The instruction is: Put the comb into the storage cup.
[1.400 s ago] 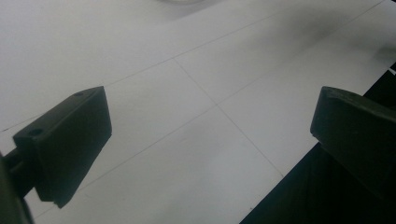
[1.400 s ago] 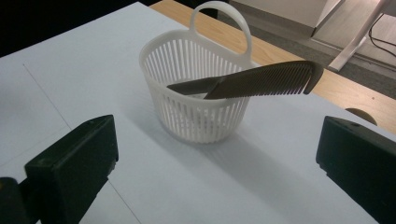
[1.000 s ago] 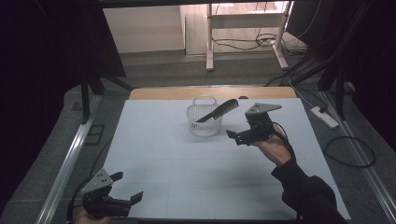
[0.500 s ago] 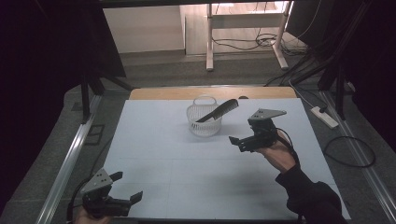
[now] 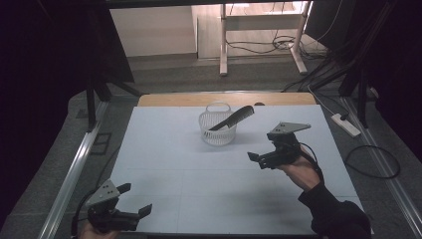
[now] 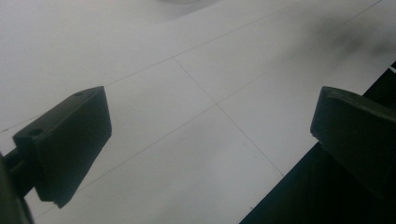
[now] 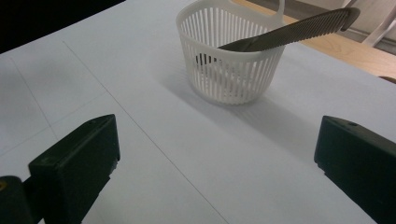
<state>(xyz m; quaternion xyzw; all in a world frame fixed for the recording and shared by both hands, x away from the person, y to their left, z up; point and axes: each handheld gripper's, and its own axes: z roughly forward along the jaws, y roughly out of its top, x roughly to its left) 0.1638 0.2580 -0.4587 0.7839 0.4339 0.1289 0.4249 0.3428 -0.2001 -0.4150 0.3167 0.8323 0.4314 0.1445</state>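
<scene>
Right claw agape, empty, near a white slotted basket at mid-bench, black comb propped inside, teeth end jutting over the rim. Left claw likewise open at the near edge. Comb likely light, stiff, slick: best pinched along the jutting spine. Pale smooth bench; dim room, cables on floor.

Dim room: grey floor (cables trailing), white desk legs beyond, power strip at right.
</scene>
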